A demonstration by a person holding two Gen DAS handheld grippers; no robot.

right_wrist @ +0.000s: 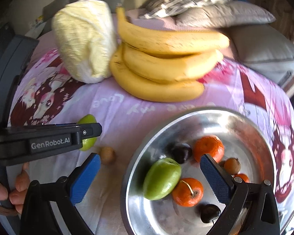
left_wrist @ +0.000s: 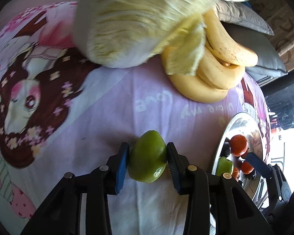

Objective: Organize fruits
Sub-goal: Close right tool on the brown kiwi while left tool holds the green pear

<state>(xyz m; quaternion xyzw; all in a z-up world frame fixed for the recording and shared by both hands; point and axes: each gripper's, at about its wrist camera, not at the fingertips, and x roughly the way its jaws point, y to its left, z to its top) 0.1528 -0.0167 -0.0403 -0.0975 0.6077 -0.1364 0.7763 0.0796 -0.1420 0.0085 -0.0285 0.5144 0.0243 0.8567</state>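
Left wrist view: cabbage (left_wrist: 139, 19) lies at upper left on the printed pink cloth (left_wrist: 100, 101), touching the bananas (left_wrist: 211, 72) to its right. Low in centre, the left gripper (left_wrist: 148, 156) is clamped on a green fruit (left_wrist: 148, 157), both blue pads pressed to its sides; the fruit sits at cloth level. At the right edge stands a metal bowl (left_wrist: 243, 121).

Right wrist view: a hand (right_wrist: 11, 188) grips the left tool at far left. A small brown fruit (right_wrist: 107, 155) lies on the cloth, just beside the bowl. The right gripper (right_wrist: 150, 168) stands wide, holding nothing, over the bowl's near rim. Inside lie a green fruit, oranges (right_wrist: 188, 192) and dark plums (right_wrist: 181, 152).
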